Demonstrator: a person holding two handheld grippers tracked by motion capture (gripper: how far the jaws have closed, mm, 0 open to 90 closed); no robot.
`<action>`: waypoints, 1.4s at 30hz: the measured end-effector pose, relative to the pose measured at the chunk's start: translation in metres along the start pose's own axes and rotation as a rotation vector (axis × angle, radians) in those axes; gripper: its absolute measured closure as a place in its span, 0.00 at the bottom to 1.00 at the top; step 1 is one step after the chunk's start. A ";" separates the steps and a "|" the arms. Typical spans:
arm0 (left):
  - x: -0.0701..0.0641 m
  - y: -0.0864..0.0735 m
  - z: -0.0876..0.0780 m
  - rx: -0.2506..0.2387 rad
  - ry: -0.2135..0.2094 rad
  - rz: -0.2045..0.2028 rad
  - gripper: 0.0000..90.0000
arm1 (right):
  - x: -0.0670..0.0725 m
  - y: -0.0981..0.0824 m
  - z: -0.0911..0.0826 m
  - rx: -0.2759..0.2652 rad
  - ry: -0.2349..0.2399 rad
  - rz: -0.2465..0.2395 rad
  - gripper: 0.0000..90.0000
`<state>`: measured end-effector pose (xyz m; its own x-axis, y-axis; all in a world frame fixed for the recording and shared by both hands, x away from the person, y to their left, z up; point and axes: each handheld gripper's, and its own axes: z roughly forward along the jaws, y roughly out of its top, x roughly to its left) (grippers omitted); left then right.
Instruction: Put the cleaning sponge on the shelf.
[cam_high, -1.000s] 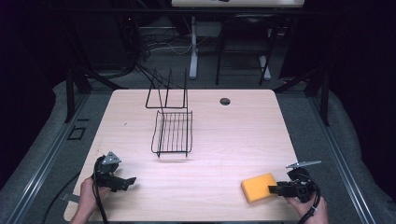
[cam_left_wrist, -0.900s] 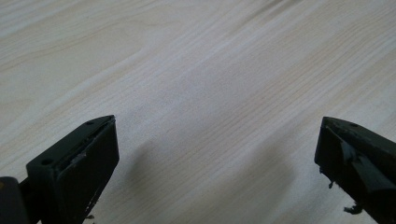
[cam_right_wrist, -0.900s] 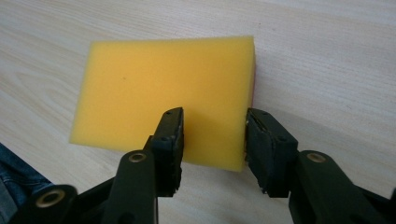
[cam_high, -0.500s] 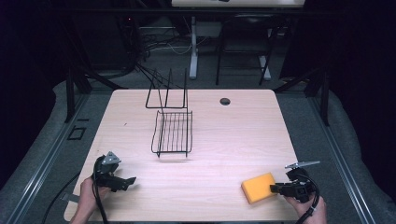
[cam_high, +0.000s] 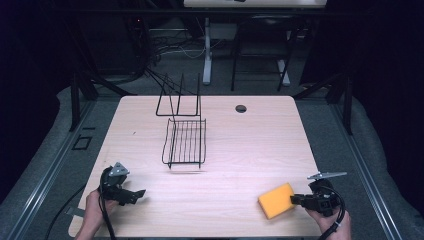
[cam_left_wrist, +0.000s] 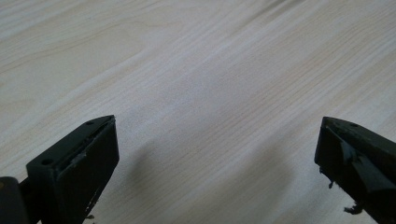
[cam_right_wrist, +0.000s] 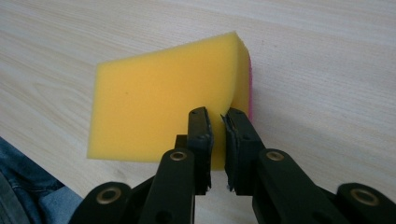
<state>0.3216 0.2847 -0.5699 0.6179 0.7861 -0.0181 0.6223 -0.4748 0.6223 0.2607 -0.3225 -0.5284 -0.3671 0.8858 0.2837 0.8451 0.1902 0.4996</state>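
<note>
Sponge (cam_high: 276, 200) — long axis diagonal, flat on table (cam_high: 240, 150)

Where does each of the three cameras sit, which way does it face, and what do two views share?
High view: above the person's side, facing forward and down on the table; both hands and claws enter from below.
Left gripper view: rides the left claw, facing bare wood between wide jaws.
Right gripper view: rides the right claw, pinching the yellow sponge.
Shared: high and right gripper views both show the sponge.

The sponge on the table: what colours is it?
Yellow sponge with a pink layer along one edge; clearest in the right gripper view.
</note>
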 end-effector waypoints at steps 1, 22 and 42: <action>0.000 0.000 0.000 0.000 0.000 -0.001 0.00 | 0.001 0.000 -0.001 -0.003 -0.001 -0.001 0.92; 0.001 0.000 -0.001 -0.001 -0.005 -0.008 0.00 | 0.014 0.008 -0.020 -0.057 -0.016 -0.026 0.95; 0.001 -0.002 0.002 -0.006 0.007 -0.018 0.00 | 0.024 0.023 -0.030 -0.071 -0.040 -0.058 0.95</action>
<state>0.3219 0.2857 -0.5724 0.6034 0.7971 -0.0240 0.6303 -0.4583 0.6267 0.2591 -0.3093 -0.4853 -0.3977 0.8907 0.2200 0.7926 0.2127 0.5715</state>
